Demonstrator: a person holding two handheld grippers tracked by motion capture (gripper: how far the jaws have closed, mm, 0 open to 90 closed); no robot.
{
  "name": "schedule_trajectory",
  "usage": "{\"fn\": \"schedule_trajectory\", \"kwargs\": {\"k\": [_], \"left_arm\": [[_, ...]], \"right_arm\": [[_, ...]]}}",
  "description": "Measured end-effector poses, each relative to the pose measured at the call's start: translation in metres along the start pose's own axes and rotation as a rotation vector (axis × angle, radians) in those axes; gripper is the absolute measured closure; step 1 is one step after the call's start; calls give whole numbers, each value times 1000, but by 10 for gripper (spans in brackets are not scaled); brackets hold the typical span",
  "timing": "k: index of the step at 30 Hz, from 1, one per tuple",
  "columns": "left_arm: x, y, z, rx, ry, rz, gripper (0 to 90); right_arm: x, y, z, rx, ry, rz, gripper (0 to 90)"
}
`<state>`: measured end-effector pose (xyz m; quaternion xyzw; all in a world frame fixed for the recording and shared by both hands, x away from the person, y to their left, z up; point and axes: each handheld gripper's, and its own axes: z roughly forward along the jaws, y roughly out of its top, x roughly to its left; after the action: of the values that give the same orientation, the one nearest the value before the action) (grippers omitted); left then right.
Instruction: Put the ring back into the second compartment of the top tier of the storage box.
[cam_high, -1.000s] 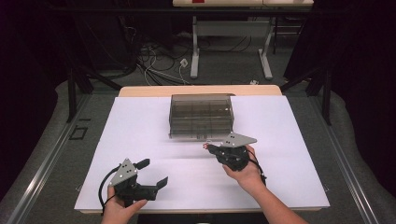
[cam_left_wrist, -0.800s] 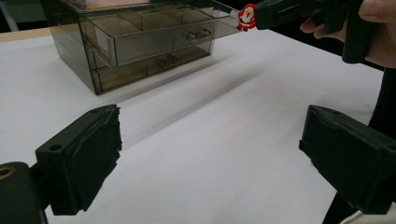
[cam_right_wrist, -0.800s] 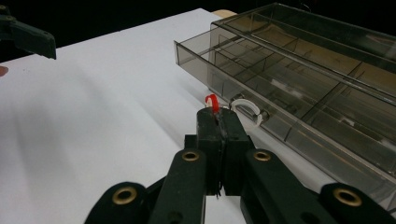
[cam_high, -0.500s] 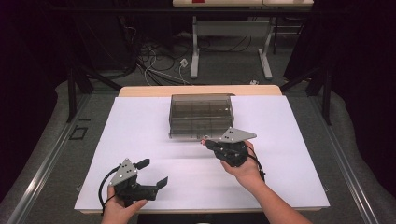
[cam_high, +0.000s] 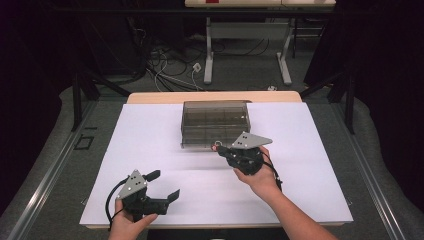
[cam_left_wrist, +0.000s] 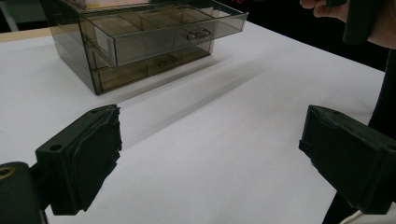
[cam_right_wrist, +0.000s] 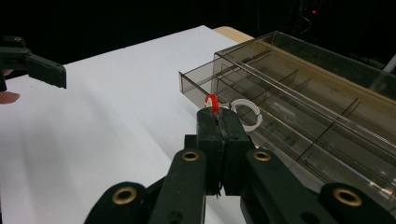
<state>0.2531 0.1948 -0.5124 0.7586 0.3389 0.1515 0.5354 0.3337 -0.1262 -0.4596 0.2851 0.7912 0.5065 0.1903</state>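
a: where's the right tool (cam_high: 218, 148)?
b: at the front of the smoky clear drawer box (cam_high: 215, 122), which sits toward the far middle of the white table (cam_high: 300, 165). its jaws are pressed together on a small red ring (cam_right_wrist: 211, 101), and a white ring (cam_right_wrist: 246, 113) hangs just beside it.
a: is the box shut?
b: no, the top drawer (cam_left_wrist: 173, 32) is pulled out a little; its handle (cam_left_wrist: 198, 34) shows in the left gripper view.
a: and the left tool (cam_high: 164, 185)?
b: near the front edge of the table, well apart from the box, jaws spread wide with nothing between them.
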Motion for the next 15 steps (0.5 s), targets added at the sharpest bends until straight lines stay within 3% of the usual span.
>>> {"fn": "schedule_trajectory", "kwargs": {"k": [15], "left_arm": [[0, 0, 1, -5, 2, 0, 54]], "right_arm": [[-7, 12, 7, 27, -17, 4, 897]]}}
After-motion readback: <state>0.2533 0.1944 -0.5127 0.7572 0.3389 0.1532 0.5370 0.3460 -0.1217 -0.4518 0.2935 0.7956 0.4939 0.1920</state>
